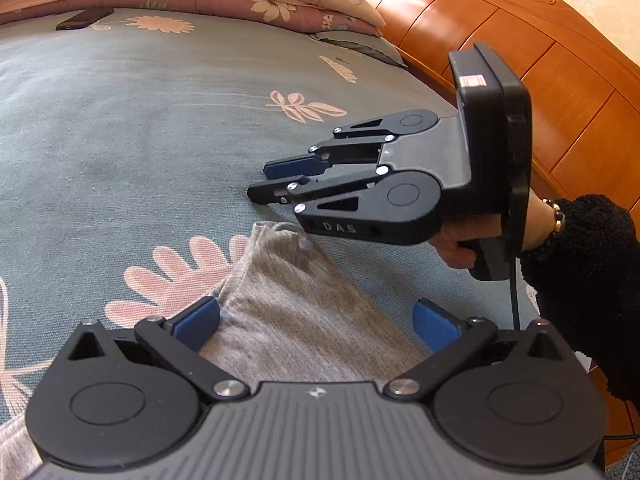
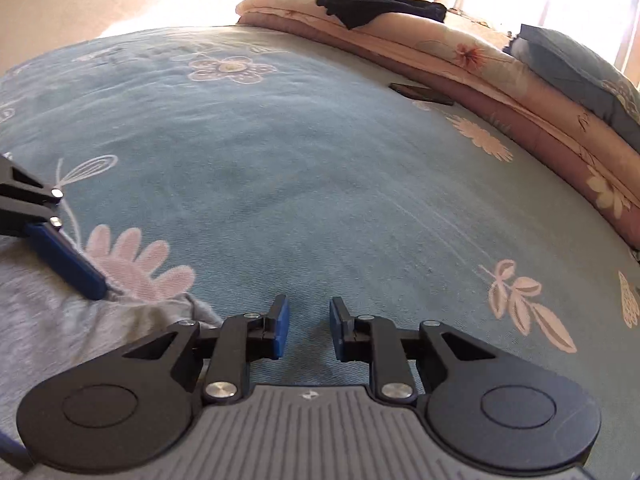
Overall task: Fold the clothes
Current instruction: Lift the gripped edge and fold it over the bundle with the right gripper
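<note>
Garment: grey knit garment [image 1: 288, 312] lies on the bed's teal floral sheet [image 1: 120, 120], at the near edge of the bed – a narrow end [image 1: 276, 230] points toward the bed's middle, the rest runs back under the left gripper.
Garment, right view: same grey cloth [image 2: 60, 320] fills the lower-left corner, rumpled edge by a pink flower print.
Left gripper: left gripper [image 1: 316, 322] jaws stand wide apart, blue pads [image 1: 198, 320] either side of the grey cloth; pads not pressing it, nothing gripped.
Left gripper, right view: one blue finger [image 2: 66, 260] rests its tip at the cloth's edge.
Right gripper: right gripper [image 2: 306, 328] jaws partly parted, a narrow gap between the blue pads – only bare sheet shows in the gap, holds nothing.
Right gripper, left view: right gripper [image 1: 266, 184] angles down just beyond the garment's narrow end, tips near the sheet; whether they touch it I cannot tell.
Hand: person's hand [image 1: 460, 248] on the right gripper's handle, black fuzzy sleeve [image 1: 580, 280], bead bracelet at the wrist.
Far edge of bed: folded pink floral quilts [image 2: 460, 60], a black cloth [image 2: 376, 4] on top.
Phone: dark phone [image 2: 422, 93] flat on the sheet just beside the quilts.
Headboard: orange wooden headboard [image 1: 520, 40] along the bed's right side.
</note>
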`<state>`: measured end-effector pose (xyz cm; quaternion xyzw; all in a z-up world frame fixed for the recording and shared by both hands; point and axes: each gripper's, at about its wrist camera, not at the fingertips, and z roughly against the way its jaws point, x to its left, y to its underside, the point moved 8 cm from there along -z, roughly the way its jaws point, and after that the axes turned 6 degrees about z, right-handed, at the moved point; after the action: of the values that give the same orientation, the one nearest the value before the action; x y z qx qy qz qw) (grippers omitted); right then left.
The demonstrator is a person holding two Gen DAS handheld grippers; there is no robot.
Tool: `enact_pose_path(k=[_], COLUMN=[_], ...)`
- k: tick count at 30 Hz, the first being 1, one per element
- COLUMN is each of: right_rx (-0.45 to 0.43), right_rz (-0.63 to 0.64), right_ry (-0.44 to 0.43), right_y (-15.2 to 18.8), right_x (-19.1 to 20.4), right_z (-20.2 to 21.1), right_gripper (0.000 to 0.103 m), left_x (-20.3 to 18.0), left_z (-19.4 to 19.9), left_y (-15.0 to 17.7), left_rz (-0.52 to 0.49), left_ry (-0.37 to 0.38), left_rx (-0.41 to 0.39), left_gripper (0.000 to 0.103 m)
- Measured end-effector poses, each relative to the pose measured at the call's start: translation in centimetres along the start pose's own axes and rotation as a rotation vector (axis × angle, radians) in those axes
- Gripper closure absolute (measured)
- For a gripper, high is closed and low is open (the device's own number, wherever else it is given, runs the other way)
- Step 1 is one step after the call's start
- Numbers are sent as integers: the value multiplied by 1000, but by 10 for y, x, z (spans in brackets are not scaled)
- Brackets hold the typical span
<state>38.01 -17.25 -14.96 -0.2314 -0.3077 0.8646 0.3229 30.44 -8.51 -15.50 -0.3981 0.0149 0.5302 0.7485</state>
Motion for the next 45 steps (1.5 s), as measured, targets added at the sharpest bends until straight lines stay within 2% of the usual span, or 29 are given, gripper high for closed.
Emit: enact_pose_path(k=[2,5,9,11,12,13,15,17,20,22,25,27,28,31,32,33,36,39,43,45], right_rx=[-32,-54,6,31,23,13,-7,-29,-61,-61,-17,30,46,8,-8,-23,-71,-80,-102,-94], right_rz=[-56,-28,22,16,-25,-69,-172,-217,-236,-201,-145,-134,-146,-332,-398,-433,-486,-522,-645,-674], right_ry=[-15,-96,-183,-144,-127,-108,-40,13,-66,-117,-158,-90,-41,61,90,109,32,-50,-241,-274], right_y=[-4,-3,7,10,10,9,5,2,-1,0,5,8,10,8,8,8,9,15,27,35], right_x=[-9,-2,19,24,21,18,3,-7,1,14,36,40,36,2,-10,-18,-15,8,53,76], right_z=[11,41,50,32,23,15,9,19,47,64,62,41,29,21,22,30,68,103,132,138], right_gripper=[78,72,69,68,64,55,54,54,53,47,42,42,42,42,42,42,41,33,28,26], left_x=[-2,-6,-11,-14,-15,-14,-13,-13,-11,-9,0,11,19,45,53,57,47,28,6,1], left_z=[8,18,28,31,33,36,47,61,78,80,80,82,84,99,106,116,136,140,137,134], left_y=[-1,-1,3,6,7,7,7,8,15,24,38,44,45,44,43,42,41,47,70,86], left_rz=[-3,-15,-21,-23,-23,-22,-24,-26,-29,-29,-4,25,43,54,72,95,136,131,123,120], left_ry=[3,-1,-1,-5,-16,-38,-76,-87,-84,-95,-122,-157,-199,-379,-416,-417,-285,-209,-191,-209], left_rx=[-10,-22,-18,-8,-6,-5,-14,-30,-35,-15,17,15,8,-32,-39,-47,-86,-83,-36,0], left_gripper=[1,1,1,1,1,1,1,1,1,1,1,1,1,1,1,1,1,1,1,1])
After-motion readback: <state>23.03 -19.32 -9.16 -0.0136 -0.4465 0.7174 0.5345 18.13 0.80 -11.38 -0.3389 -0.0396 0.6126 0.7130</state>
